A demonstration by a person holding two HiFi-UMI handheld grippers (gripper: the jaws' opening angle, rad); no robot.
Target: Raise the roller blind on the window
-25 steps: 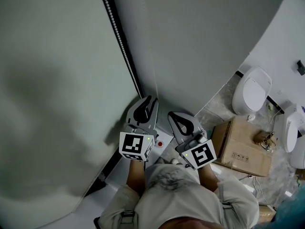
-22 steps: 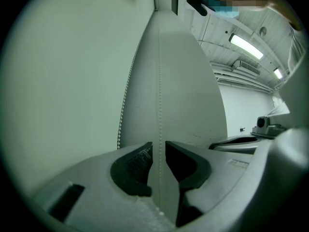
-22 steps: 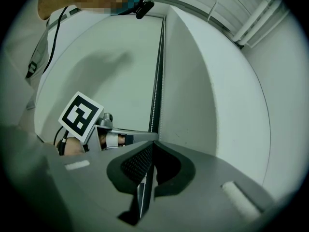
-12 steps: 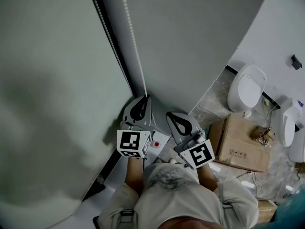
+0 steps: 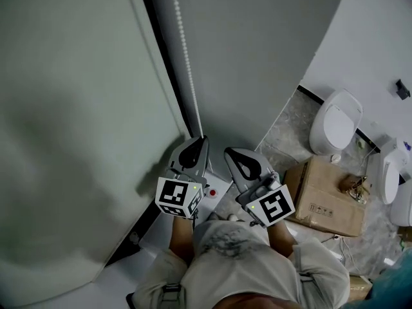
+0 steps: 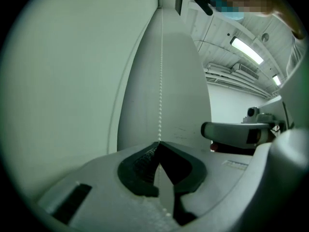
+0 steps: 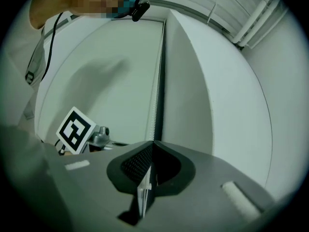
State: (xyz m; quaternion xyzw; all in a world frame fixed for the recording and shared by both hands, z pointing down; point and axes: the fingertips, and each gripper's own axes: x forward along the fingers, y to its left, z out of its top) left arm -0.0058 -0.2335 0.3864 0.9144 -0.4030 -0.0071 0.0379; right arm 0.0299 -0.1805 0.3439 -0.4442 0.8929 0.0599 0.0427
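Observation:
The pale roller blind (image 5: pixel 71 108) fills the left of the head view, edged by a dark window frame (image 5: pixel 158 50). A white bead chain (image 5: pixel 185 63) runs taut from the top down to my left gripper (image 5: pixel 202 139), which is shut on it. In the left gripper view the chain (image 6: pixel 160 81) enters the closed tips of that gripper (image 6: pixel 159 143) and beads show below them. My right gripper (image 5: pixel 230 152) sits just right of the left one, shut with nothing visible in it. In the right gripper view its tips (image 7: pixel 153 143) point up along the blind's edge (image 7: pixel 155 95).
A grey wall (image 5: pixel 270 44) stands right of the frame. A cardboard box (image 5: pixel 328 195) lies on the marble floor at the right, with a white toilet (image 5: pixel 335 127) and another fixture (image 5: pixel 393 176) behind it. A white unit with a red button (image 5: pixel 212 193) sits below the grippers.
A strand of the bead chain has come away from the dark frame and now runs straight to my left gripper's tips. Both grippers stay close together at about the same place.

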